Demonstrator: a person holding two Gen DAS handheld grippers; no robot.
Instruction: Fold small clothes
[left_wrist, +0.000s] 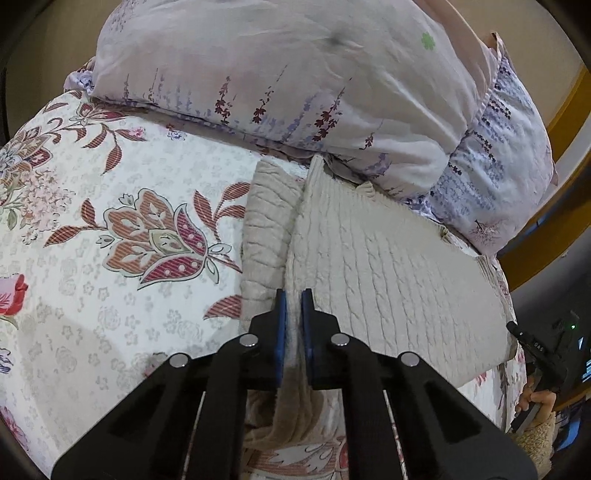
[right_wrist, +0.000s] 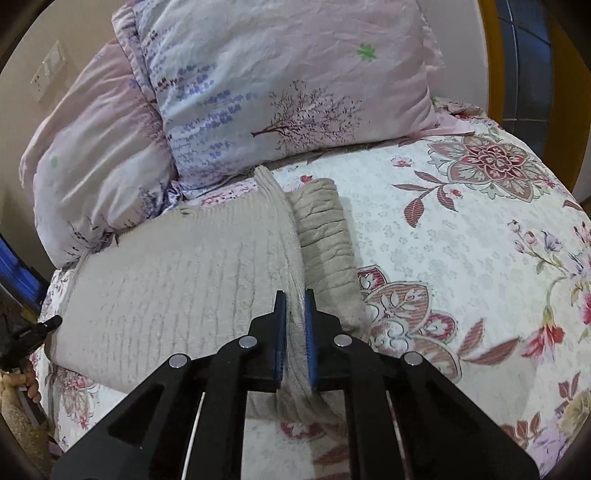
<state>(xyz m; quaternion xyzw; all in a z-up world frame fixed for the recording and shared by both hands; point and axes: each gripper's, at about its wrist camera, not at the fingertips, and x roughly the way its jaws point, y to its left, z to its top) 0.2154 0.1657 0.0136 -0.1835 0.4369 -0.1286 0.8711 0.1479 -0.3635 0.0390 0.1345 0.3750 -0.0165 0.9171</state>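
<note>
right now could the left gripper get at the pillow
Probably not without letting go: the left gripper is shut on the sweater's fold. The pillow lies just past the sweater, with nothing else between.

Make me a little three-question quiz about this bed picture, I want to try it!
1. True or false: the left tongs pinch the sweater.
2. What lies behind the sweater: A) pillows B) a box C) shoes?
3. Fill in: the sweater rests on a floral ____.

Key: 1 true. 2 A. 3 bedspread. The right tongs pinch the sweater too.
</note>
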